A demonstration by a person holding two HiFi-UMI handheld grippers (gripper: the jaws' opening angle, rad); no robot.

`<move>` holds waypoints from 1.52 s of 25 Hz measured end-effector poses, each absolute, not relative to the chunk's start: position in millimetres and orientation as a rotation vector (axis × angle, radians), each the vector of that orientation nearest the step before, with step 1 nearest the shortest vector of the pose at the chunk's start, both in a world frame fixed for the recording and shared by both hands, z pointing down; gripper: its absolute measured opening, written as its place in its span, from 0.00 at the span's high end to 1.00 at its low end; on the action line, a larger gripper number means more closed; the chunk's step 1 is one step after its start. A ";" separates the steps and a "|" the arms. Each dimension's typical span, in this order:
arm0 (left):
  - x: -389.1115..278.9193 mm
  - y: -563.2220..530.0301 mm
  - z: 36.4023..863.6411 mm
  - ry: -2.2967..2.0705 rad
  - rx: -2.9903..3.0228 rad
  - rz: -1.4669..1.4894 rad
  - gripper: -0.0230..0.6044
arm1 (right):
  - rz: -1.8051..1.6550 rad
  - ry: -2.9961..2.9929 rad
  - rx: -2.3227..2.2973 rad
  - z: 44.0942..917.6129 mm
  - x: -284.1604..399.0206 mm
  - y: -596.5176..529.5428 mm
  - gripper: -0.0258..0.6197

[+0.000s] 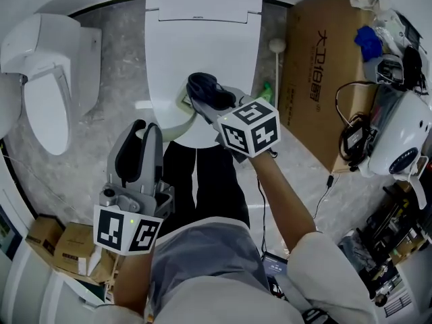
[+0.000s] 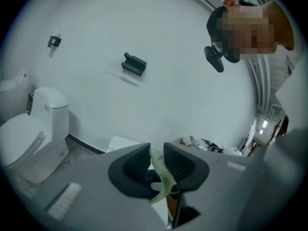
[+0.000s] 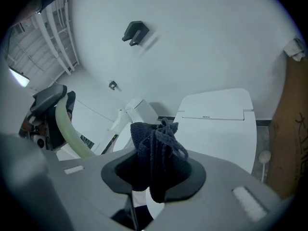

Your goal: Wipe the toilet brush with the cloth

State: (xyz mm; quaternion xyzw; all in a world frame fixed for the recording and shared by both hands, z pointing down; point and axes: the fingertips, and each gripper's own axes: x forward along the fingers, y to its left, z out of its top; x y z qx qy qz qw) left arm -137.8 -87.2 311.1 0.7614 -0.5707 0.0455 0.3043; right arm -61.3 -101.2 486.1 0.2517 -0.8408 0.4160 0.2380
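**A:** What has the left gripper (image 2: pixel 156 150) got?

**B:** Its jaws are drawn nearly together, pinching the pale green handle of the toilet brush (image 2: pixel 162 177) between the pads. The gripper is held low at the near left and points upward.

**A:** Where does the handle go from there?

**B:** It curves to the right, across the near edge of the middle toilet (image 1: pixel 202 39), towards the right gripper (image 3: pixel 153 163). I cannot make out the brush head.

**A:** And the right gripper's jaws?

**B:** They are pressed onto a bunched dark cloth (image 3: pixel 156 146), which bulges out above the pads. It is held over the near part of the closed lid, right at the far end of the handle. I cannot tell whether cloth and handle touch.

**A:** The room?

**B:** At far left is a second white toilet (image 1: pixel 44 79), also shut. The floor (image 1: pixel 101 147) is mottled grey, and the wall (image 2: pixel 159 81) is plain white with a small black bracket (image 2: pixel 134 64) on it. To the right stands a cardboard box (image 1: pixel 317 66), with cables and clutter beyond it.
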 end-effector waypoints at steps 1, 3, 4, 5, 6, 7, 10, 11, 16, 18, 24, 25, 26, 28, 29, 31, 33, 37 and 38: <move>-138.0 -87.1 311.3 -1.512 2.014 0.118 0.96 | 1.139 -2.299 0.676 490.1 -63.4 -100.5 0.78; -138.6 -87.1 311.5 -1.513 2.012 0.112 0.96 | 1.137 -2.287 0.654 499.1 -67.0 -100.2 0.78; -138.9 -87.3 311.6 -1.513 2.011 0.110 0.96 | 1.136 -2.280 0.645 504.2 -68.6 -100.9 0.78; -139.2 -87.6 311.9 -1.514 2.011 0.107 0.96 | 1.136 -2.273 0.636 509.5 -70.2 -101.8 0.78; -139.6 -88.0 312.1 -1.515 2.009 0.105 0.96 | 1.136 -2.265 0.628 514.9 -71.8 -103.0 0.78; -139.9 -88.4 312.4 -1.515 2.008 0.103 0.96 | 1.137 -2.258 0.620 520.3 -73.5 -104.4 0.78; -139.8 -89.4 313.0 -1.515 2.003 0.099 0.96 | 1.139 -2.238 0.605 535.4 -77.7 -109.6 0.78; -139.3 -89.6 313.3 -1.516 2.002 0.097 0.96 | 1.141 -2.232 0.601 540.2 -78.4 -111.7 0.78; -139.1 -89.4 315.4 -1.516 1.997 0.089 0.96 | 1.139 -2.205 0.570 561.5 -84.9 -118.8 0.78; -139.5 -89.5 315.3 -1.514 1.996 0.086 0.96 | 1.129 -2.196 0.555 568.3 -88.3 -120.7 0.78; -139.6 -90.2 316.4 -1.514 1.992 0.077 0.96 | 1.142 -2.178 0.538 582.4 -91.0 -128.6 0.78; -140.1 -90.1 316.4 -1.514 1.992 0.076 0.96 | 1.150 -2.176 0.542 583.9 -90.8 -130.2 0.78; -140.5 -90.0 316.3 -1.514 1.991 0.075 0.96 | 1.159 -2.173 0.547 585.3 -90.8 -131.6 0.78; -140.7 -90.0 315.9 -1.514 1.990 0.073 0.96 | 1.178 -2.169 0.555 587.7 -91.0 -134.8 0.78; -140.6 -90.1 315.9 -1.515 1.989 0.071 0.96 | 1.189 -2.166 0.557 589.2 -91.1 -136.4 0.78; -140.2 -90.4 316.3 -1.514 1.988 0.069 0.96 | 1.212 -2.159 0.562 592.8 -90.9 -139.5 0.78; -139.7 -90.6 316.7 -1.514 1.987 0.068 0.96 | 1.229 -2.155 0.566 595.9 -91.6 -143.4 0.78; -139.4 -90.0 316.9 -1.516 1.984 0.066 0.96 | 1.256 -2.149 0.556 599.3 -94.8 -147.4 0.78; -139.4 -89.9 317.0 -1.517 1.984 0.066 0.96 | 1.258 -2.146 0.553 600.3 -95.4 -148.0 0.78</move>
